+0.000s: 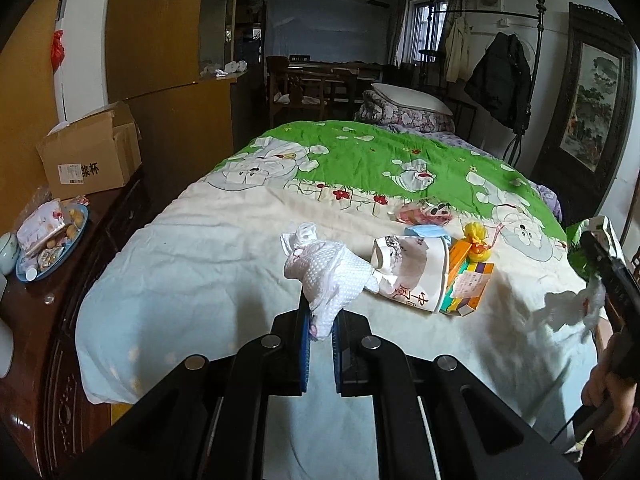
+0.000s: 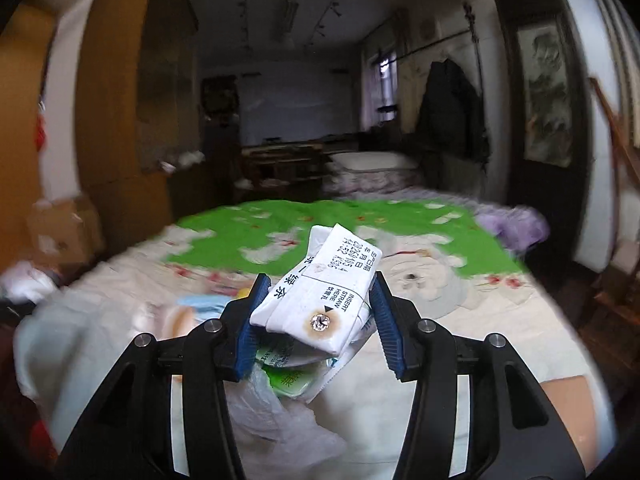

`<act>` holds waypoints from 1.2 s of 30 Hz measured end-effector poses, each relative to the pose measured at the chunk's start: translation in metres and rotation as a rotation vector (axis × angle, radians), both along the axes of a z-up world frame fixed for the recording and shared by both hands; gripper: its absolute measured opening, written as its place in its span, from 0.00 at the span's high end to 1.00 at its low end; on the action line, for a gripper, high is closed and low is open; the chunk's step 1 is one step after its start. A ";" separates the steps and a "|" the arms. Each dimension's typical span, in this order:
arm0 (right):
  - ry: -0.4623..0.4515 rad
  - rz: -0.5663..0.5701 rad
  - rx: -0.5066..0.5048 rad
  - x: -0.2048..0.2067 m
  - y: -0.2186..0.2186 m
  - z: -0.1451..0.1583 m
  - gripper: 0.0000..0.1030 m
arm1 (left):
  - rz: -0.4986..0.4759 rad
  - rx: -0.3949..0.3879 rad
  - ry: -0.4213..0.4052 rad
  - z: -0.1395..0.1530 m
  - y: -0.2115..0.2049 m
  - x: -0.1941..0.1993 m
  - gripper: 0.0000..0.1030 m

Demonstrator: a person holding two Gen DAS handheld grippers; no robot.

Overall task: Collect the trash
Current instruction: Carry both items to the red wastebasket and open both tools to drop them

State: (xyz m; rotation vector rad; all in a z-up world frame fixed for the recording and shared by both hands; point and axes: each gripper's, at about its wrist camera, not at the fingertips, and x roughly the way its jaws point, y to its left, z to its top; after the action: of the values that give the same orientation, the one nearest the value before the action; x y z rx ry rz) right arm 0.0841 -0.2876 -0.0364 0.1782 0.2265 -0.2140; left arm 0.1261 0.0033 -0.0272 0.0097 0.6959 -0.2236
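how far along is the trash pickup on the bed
No bin or bag of collected trash shows, so nothing counts as done yet. In hand: the left gripper grips a white crumpled tissue, and the right gripper clamps a flattened drink carton. Left on the bed: a crushed paper cup, small boxes, a blue mask and a yellow wrapper.

A bed fills the middle of the room, covered by a quilt that is pale at the near end and bright green with cartoon animals farther back. On the pale part lie a crushed paper cup on its side, a blue face mask just behind it, flattened orange and yellow cartons touching the cup's right side, a small yellow tied bag and a pink wrapper near the green edge. At the far end rest a white pillow and a folded floral quilt.
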 end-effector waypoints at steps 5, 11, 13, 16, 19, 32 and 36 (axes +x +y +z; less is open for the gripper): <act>-0.012 0.042 0.134 -0.004 -0.019 0.007 0.51 | -0.008 0.012 0.003 -0.003 -0.003 0.003 0.91; 0.014 0.036 0.080 0.003 -0.014 0.009 0.51 | -0.013 0.003 0.013 -0.008 -0.004 0.008 0.91; 0.010 0.184 0.248 0.004 -0.023 0.009 0.51 | -0.018 0.002 0.017 -0.010 -0.004 0.009 0.91; 0.052 0.053 0.057 0.015 -0.005 0.006 0.51 | -0.016 0.007 0.023 -0.014 -0.002 0.013 0.91; 0.127 0.097 0.137 0.031 -0.014 -0.010 0.51 | -0.016 0.004 0.027 -0.016 -0.001 0.016 0.91; 0.100 0.110 0.146 0.027 -0.015 -0.002 0.51 | -0.029 -0.009 0.078 -0.039 -0.005 0.030 0.91; 0.150 0.192 0.339 0.033 -0.023 -0.013 0.51 | -0.032 -0.001 0.097 -0.048 -0.007 0.032 0.91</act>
State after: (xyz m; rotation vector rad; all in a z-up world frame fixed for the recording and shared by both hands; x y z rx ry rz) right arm 0.1174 -0.3109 -0.0493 0.4750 0.4265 0.0043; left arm 0.1580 -0.0040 -0.0754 0.0093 0.7929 -0.2560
